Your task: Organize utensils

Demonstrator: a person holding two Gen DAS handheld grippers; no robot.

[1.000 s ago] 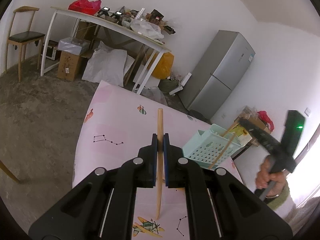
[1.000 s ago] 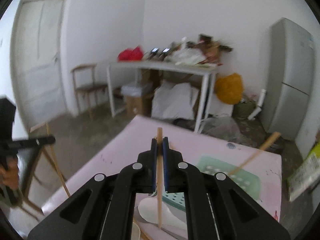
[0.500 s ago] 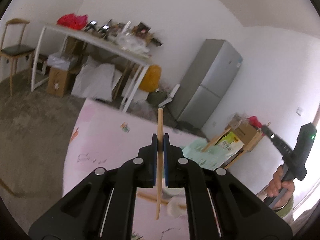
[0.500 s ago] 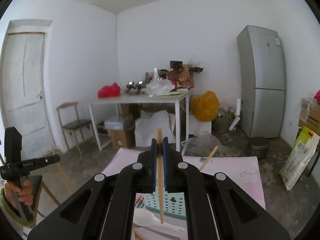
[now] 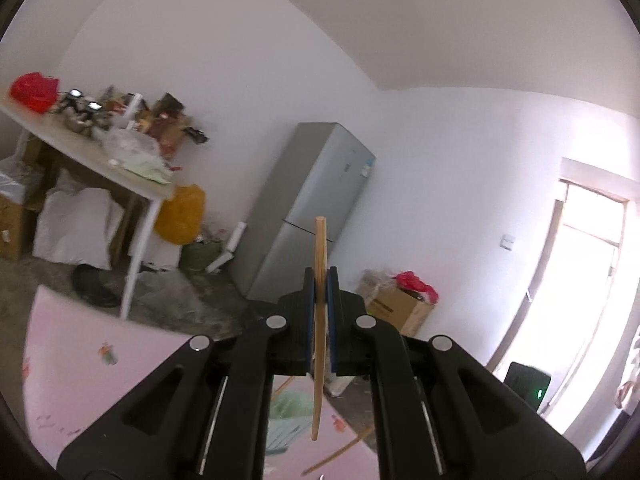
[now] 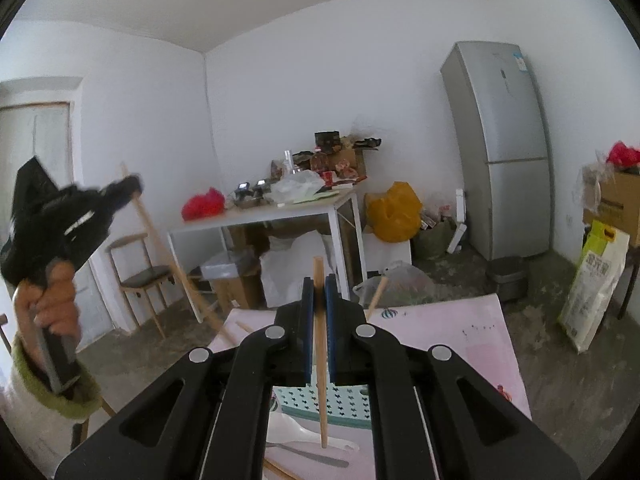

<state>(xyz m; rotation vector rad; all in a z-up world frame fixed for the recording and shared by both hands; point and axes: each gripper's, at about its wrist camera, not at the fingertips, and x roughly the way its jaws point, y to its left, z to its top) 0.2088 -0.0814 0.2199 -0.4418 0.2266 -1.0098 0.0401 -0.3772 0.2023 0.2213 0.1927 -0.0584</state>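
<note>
My left gripper is shut on a wooden chopstick, held upright and high above the pink table. It also shows at the left of the right wrist view, blurred. My right gripper is shut on a second wooden chopstick, above the mint green perforated basket. One more chopstick sticks up out of the basket. A white spoon and a metal utensil lie on the table in front of the basket. The basket is blurred in the left wrist view.
A loose chopstick lies on the pink table by the basket. Beyond the table stand a cluttered white side table, a grey fridge, a wooden chair, cardboard boxes and a yellow bag.
Both grippers have risen and tilted upward with their chopsticks still held. The left wrist view has swung right toward the fridge and doorway; the table has dropped low in both views.
</note>
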